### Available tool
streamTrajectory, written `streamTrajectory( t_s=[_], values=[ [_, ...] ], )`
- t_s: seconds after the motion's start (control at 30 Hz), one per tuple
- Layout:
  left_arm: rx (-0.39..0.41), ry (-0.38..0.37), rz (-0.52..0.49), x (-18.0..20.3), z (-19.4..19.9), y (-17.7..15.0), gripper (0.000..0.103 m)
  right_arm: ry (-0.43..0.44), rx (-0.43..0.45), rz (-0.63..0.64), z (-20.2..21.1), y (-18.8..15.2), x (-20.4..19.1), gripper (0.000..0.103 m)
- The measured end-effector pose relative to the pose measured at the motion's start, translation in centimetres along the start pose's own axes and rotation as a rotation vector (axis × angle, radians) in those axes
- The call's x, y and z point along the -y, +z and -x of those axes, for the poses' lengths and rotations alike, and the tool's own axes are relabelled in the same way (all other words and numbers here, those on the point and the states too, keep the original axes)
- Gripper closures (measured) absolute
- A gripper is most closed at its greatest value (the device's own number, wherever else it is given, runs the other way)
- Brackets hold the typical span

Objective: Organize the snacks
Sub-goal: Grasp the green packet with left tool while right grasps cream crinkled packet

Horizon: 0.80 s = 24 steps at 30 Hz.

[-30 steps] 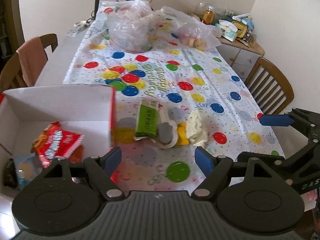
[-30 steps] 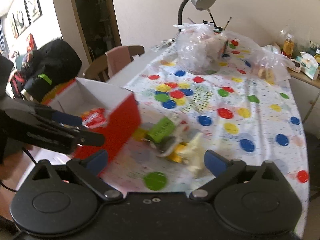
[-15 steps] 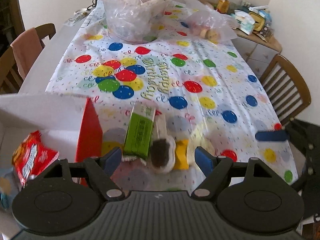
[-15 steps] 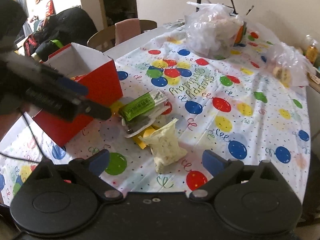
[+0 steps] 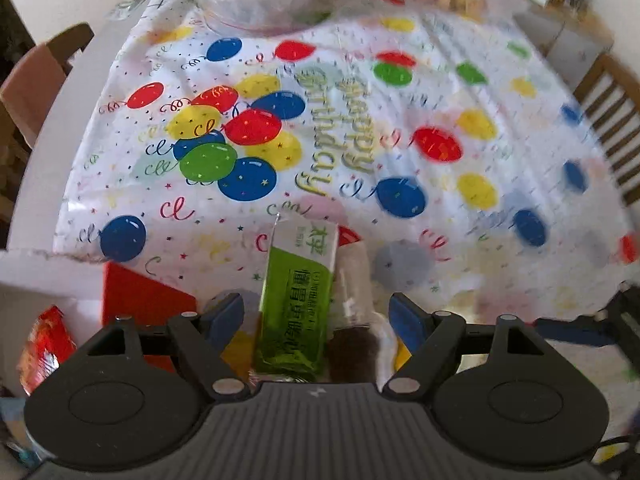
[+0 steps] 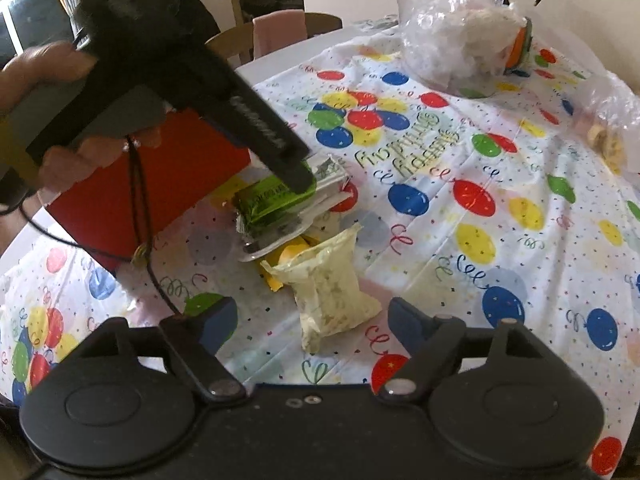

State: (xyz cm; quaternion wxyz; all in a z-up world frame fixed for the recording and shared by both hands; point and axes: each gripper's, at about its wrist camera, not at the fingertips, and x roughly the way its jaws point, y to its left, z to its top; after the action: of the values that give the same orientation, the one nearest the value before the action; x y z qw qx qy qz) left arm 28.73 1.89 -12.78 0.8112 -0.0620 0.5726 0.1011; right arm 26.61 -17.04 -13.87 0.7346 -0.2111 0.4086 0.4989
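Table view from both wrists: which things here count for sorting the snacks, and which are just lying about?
Job:
green snack pack
pale snack pouch
yellow packet
clear-wrapped dark snack
red box
red packet in box
left hand-held gripper, open
right hand-held gripper, open

Lying about:
plastic bags
balloon tablecloth
chair

Left gripper [image 5: 316, 316] was wide open, blue pads [image 5: 226, 312] far apart, pointing down low over table. Person's left hand [image 6: 60, 120] held its handle, fingers wrapped around. Its black finger reached down and forward. Right gripper [image 6: 310, 320] was open wide too, tilted down a little. Both grippers were near each other, not touching.
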Motion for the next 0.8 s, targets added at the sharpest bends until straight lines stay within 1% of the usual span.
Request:
streamTrajectory(
  t_s=[0.1,0.17,0.33,0.37,0.5,0.63,0.67,0.7,0.77,0.8],
  values=[
    [-0.007,0.017,-0.016,0.4,-0.9,0.0,0.035,0.008,-0.005,-0.007,-0.6,0.0,0.3,0.026],
    [-0.008,0.028,-0.003,0.1,-1.3,0.1,0.038,0.009,-0.003,-0.006,-0.8,0.0,0.3,0.027],
    [-0.022,0.045,0.027,-0.9,-2.3,0.5,0.042,0.003,0.000,0.008,-1.7,0.3,0.3,0.032],
    [-0.024,0.048,0.029,-1.1,-2.6,0.5,0.045,0.003,-0.001,0.010,-1.9,0.3,0.4,0.033],
    [-0.041,0.019,0.051,-1.7,-3.4,0.5,0.047,-0.008,-0.014,0.033,-3.0,0.4,0.2,0.044],
    [-0.045,0.012,0.053,-1.7,-3.9,0.5,0.047,-0.016,-0.009,0.041,-3.4,0.5,0.3,0.047],
    [-0.045,0.007,0.056,-1.8,-3.9,0.6,0.049,-0.018,-0.010,0.040,-3.4,0.5,0.3,0.048],
    [-0.048,0.001,0.056,-1.8,-4.0,0.6,0.053,-0.017,-0.009,0.038,-3.5,0.5,0.4,0.050],
    [-0.043,-0.003,0.044,-1.6,-4.1,0.5,0.058,-0.014,-0.010,0.035,-3.5,0.5,0.5,0.053],
    [-0.041,-0.003,0.040,-1.6,-4.0,0.5,0.059,-0.013,-0.010,0.034,-3.6,0.5,0.4,0.056]
  ],
)
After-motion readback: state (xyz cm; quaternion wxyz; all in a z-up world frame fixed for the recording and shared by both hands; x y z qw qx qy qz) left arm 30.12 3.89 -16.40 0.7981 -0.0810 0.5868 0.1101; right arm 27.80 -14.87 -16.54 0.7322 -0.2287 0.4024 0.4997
